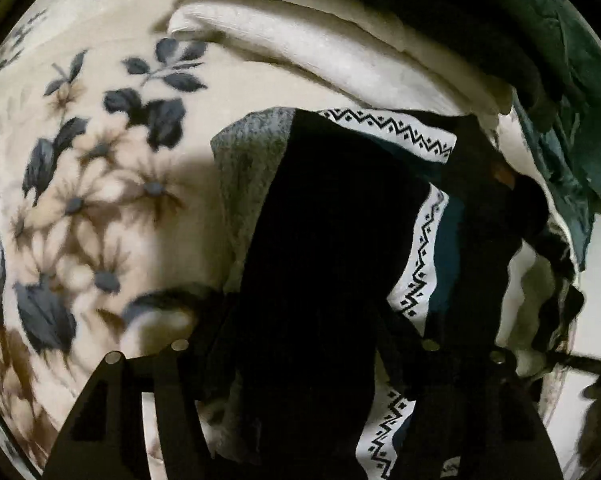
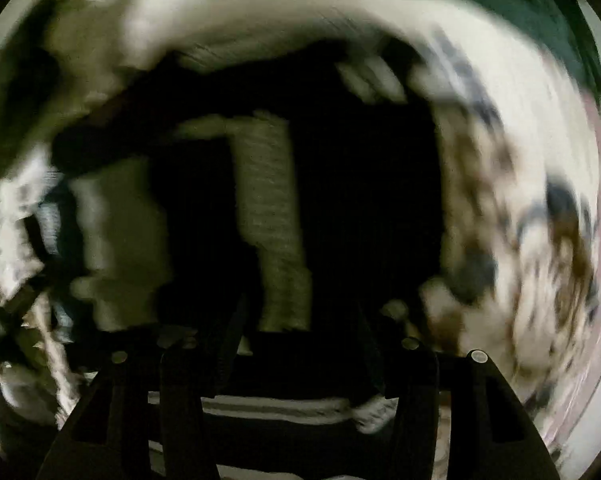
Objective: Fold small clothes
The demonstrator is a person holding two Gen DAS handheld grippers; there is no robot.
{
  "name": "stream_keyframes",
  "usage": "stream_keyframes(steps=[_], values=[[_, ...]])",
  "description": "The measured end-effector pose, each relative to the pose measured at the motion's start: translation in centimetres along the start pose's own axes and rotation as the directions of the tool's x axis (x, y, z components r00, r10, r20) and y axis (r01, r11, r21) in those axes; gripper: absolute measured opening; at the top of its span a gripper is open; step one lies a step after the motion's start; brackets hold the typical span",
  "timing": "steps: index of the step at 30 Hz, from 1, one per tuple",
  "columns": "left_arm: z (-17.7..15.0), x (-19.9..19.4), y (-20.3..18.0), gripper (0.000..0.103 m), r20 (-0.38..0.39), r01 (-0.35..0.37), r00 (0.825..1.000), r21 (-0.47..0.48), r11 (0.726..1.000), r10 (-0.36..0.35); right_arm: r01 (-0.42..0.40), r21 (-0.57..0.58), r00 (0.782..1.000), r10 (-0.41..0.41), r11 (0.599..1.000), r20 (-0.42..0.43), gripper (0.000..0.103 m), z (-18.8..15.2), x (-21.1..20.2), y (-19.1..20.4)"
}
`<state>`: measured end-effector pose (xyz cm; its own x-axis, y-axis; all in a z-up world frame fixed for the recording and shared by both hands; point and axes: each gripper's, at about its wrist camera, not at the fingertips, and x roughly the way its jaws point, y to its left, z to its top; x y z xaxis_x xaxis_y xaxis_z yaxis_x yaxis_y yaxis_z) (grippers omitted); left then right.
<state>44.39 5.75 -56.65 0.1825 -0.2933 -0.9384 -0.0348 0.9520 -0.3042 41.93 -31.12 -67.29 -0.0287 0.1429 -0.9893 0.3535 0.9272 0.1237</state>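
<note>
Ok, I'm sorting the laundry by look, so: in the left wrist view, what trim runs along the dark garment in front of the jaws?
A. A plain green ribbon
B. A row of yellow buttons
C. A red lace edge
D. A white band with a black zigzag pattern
D: the dark garment carries a white band with black zigzag and diamond marks, over the floral blanket.

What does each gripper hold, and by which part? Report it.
Left gripper: the dark garment, where exactly hidden. Right gripper: too blurred to tell.
</note>
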Motion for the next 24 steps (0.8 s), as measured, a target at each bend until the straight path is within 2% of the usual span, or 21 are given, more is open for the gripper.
stream_keyframes(steps=[1, 2, 4, 6, 8, 9, 10, 11, 12, 13, 16, 20, 22, 24], values=[[0.0, -0.5, 0.1, 0.063, 0.0, 0.0, 1.0, 0.0, 1.0, 0.0, -0.004, 0.043, 1.0, 0.004, 0.999, -0.019, 0.056, -0.4, 0.5, -1.3], [-0.1, -1.4, 0.2, 0.063, 0.008, -0.005, 1.0, 0.001, 1.0, 0.005, -0.05, 0.082, 0.999, 0.051, 0.995, -0.013, 0.056, -1.1, 0.3, -2.5], [-0.8, -2.9, 0.3, 0.061, 0.027, 0.007, 1.0, -0.007, 1.0, -0.007, -0.102, 0.106, 0.995, 0.1, 0.989, 0.025, 0.056, -2.2, -1.1, -3.6], [-1.9, -4.4, 0.0, 0.061, 0.057, 0.01, 0.998, 0.003, 1.0, -0.011, -0.113, 0.119, 0.992, 0.104, 0.986, 0.075, 0.057, -3.5, -3.1, -4.4], [-3.4, -6.0, -0.9, 0.061, 0.083, 0.007, 0.997, 0.032, 0.999, -0.009, -0.135, 0.145, 0.987, 0.12, 0.98, 0.107, 0.074, -5.2, -4.9, -5.5], [-4.2, -6.7, -1.5, 0.062, 0.096, -0.01, 0.995, 0.042, 0.999, 0.006, -0.147, 0.154, 0.985, 0.13, 0.977, 0.113, 0.087, -5.7, -5.7, -5.7], [-5.0, -7.3, -2.3, 0.07, 0.108, -0.037, 0.994, 0.051, 0.998, 0.032, -0.158, 0.16, 0.983, 0.14, 0.974, 0.116, 0.092, -6.0, -6.7, -6.3], [-6.3, -7.9, -3.4, 0.077, 0.114, -0.069, 0.992, 0.063, 0.996, 0.062, -0.168, 0.162, 0.982, 0.15, 0.972, 0.119, 0.092, -6.6, -7.5, -6.9], [-7.4, -8.3, -4.3, 0.091, 0.118, -0.085, 0.99, 0.068, 0.994, 0.077, -0.169, 0.163, 0.981, 0.151, 0.972, 0.122, 0.092, -7.0, -8.0, -7.3], [-8.1, -8.4, -5.1, 0.094, 0.121, -0.088, 0.99, 0.072, 0.994, 0.079, -0.17, 0.164, 0.981, 0.15, 0.972, 0.124, 0.092, -7.6, -8.6, -8.1], [-11.5, -8.8, -8.9, 0.094, 0.125, -0.102, 0.988, 0.099, 0.99, 0.089, -0.182, 0.177, 0.981, 0.165, 0.967, 0.106, 0.092, -9.2, -9.2, -10.6], [-19.2, -8.0, -16.1, 0.094, -0.005, -0.035, 0.999, 0.166, 0.986, 0.037, -0.164, 0.123, 0.986, 0.158, 0.979, 0.052, 0.092, -12.3, -10.8, -14.7], [-23.0, -7.1, -19.6, 0.094, -0.078, 0.003, 0.997, 0.173, 0.985, 0.011, -0.159, 0.084, 0.987, 0.159, 0.984, 0.016, 0.092, -13.6, -11.5, -17.4], [-27.0, -5.8, -23.2, 0.094, -0.163, 0.045, 0.986, 0.158, 0.986, -0.019, -0.153, 0.06, 0.988, 0.155, 0.986, -0.016, 0.092, -14.3, -11.9, -19.6]])
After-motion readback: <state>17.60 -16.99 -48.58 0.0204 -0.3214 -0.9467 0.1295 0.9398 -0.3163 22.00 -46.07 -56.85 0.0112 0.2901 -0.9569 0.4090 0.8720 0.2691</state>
